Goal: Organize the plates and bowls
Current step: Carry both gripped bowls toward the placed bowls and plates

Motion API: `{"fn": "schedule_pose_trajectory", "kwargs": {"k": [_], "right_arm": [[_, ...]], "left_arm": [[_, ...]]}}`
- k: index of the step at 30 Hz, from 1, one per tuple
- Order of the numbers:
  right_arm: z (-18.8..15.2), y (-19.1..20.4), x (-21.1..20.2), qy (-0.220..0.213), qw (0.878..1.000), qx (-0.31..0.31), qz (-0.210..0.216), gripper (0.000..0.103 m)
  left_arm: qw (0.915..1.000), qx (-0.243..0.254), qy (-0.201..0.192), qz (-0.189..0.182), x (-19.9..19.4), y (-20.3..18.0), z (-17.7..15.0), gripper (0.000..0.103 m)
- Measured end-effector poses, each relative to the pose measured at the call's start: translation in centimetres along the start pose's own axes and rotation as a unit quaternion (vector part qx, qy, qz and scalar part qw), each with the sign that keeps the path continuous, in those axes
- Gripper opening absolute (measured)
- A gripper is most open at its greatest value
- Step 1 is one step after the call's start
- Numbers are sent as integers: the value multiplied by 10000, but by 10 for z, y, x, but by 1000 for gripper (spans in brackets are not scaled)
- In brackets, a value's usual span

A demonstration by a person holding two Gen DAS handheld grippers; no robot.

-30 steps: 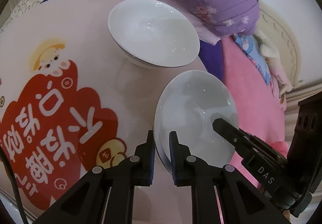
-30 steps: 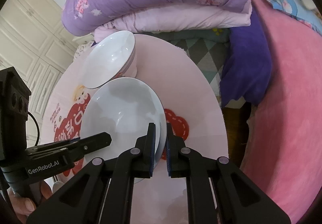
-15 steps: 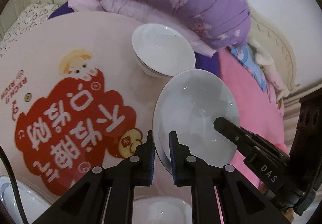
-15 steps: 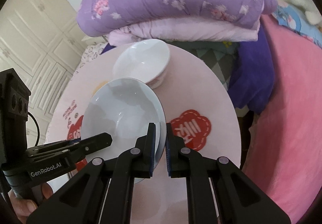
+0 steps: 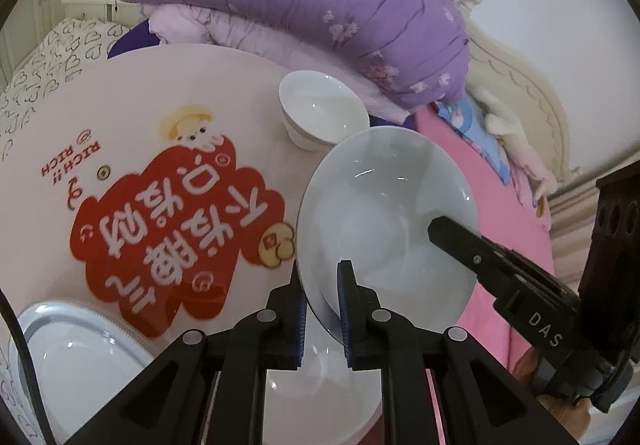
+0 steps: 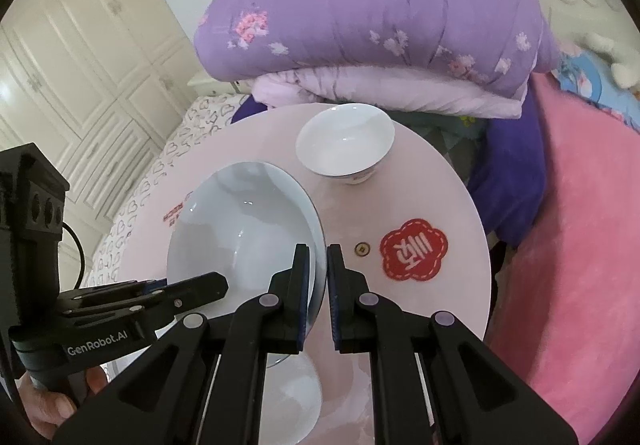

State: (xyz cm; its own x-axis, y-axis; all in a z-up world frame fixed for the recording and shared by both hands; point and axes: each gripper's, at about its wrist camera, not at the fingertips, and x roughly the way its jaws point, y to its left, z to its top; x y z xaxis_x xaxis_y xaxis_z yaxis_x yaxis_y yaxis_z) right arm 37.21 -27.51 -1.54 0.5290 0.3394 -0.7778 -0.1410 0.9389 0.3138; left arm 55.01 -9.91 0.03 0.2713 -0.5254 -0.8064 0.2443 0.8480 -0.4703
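While both grippers hold one pale plate point(image 5: 384, 213) above the round pink bench point(image 5: 132, 93), a second plate point(image 5: 68, 349) lies at the bench's left edge. Left gripper point(image 5: 322, 309) jaws clamp the held plate's near rim; right gripper point(image 6: 318, 293) jaws clamp its opposite rim. A white bowl point(image 6: 346, 149) stands beyond, near the purple quilt point(image 6: 380, 13).

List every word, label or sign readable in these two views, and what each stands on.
"RICH!!": red print on the round table, seen upside down.
"DAS": right gripper body, seen from the left wrist view.
"GenRobot.AI": left gripper body, seen from the right wrist view.
Large white characters on the red table graphic: upside down, not read.
One character on the red flower sticker: not read.
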Motion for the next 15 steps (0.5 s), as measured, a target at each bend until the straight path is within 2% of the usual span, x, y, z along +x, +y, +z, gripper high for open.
{"fn": "schedule_pose_trajectory", "kwargs": {"k": [8, 15], "right_arm": [[-24, 20, -13, 46, 9998, -166, -44, 9], [-51, 23, -12, 305, 9994, -131, 36, 9]], "left_arm": [[9999, 115, 25, 81, -31, 1, -28, 10], [9993, 177, 297, 161, -38, 2, -51, 10]]}}
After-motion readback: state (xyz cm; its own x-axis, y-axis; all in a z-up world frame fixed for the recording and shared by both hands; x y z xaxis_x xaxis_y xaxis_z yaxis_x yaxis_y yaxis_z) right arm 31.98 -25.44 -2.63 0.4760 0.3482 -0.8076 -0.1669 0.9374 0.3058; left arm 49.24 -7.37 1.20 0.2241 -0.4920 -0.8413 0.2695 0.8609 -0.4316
